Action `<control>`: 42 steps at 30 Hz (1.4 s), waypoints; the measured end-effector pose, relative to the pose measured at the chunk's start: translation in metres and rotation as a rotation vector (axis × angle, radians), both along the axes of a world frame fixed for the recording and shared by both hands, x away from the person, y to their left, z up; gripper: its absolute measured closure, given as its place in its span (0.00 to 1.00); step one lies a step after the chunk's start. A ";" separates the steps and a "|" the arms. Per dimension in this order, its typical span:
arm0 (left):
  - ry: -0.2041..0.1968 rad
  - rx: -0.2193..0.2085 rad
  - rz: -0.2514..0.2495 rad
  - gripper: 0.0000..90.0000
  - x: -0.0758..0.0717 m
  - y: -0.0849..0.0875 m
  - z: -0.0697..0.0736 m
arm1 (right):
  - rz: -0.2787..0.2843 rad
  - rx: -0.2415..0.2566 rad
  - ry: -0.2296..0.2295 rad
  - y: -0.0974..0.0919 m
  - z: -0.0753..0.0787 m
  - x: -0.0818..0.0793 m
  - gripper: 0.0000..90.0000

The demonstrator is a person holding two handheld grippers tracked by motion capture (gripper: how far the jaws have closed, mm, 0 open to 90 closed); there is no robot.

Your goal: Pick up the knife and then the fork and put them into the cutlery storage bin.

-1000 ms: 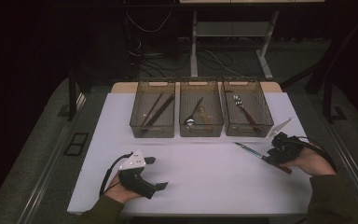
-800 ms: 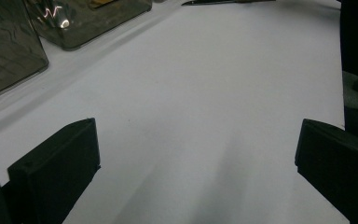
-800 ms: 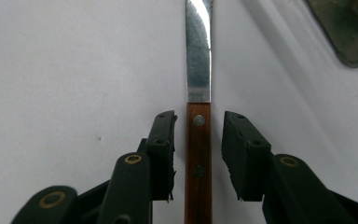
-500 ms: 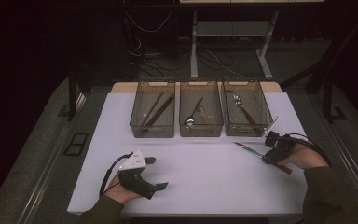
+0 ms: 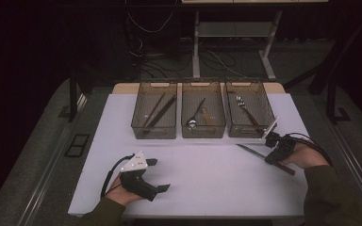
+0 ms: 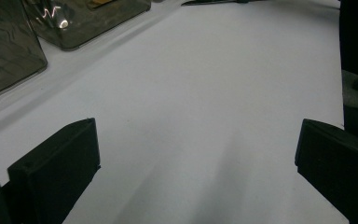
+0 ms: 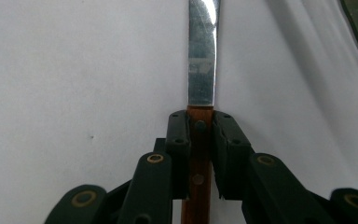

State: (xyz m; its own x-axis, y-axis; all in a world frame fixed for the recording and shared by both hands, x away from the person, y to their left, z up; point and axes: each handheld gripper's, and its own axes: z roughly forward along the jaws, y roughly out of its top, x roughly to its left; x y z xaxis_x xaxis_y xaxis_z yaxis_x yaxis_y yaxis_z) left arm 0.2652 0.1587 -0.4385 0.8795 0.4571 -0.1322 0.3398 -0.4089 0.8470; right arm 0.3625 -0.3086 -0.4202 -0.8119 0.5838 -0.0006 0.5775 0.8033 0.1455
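A knife (image 5: 250,151) with a wooden handle and steel blade (image 7: 202,70) lies on the white table top at the right. My right gripper (image 5: 270,158) sits low over it. Its jaws have just been closing, and the pads (image 7: 179,140) now press both sides of the handle just behind the blade. My left gripper (image 5: 160,174) rests on the table at the front left. In the left gripper view it (image 6: 196,154) stands wide open with only bare table between its jaws.
Three clear brown bins stand in a row at the back: the left one (image 5: 153,133) holds chopsticks, the middle one (image 5: 203,133) a spoon, the right one (image 5: 245,133) a fork. The white table top (image 5: 207,188) stretches between the hands. Dark floor surrounds the table.
The right hand has shifted slightly left and settled onto the knife's handle. The knife lies where it was, and the left hand has not moved.
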 end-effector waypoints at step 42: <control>-0.002 0.001 0.003 0.00 0.000 0.000 0.000 | -0.145 0.526 -0.291 -0.043 0.028 -0.032 0.86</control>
State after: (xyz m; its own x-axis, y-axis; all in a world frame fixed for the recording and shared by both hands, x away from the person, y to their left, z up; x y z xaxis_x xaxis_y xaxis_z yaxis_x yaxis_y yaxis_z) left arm 0.2648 0.1583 -0.4382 0.8782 0.4603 -0.1297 0.3394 -0.4088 0.8471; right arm 0.3309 -0.3515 -0.3919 -0.7342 0.6703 0.1076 0.5524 0.4977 0.6687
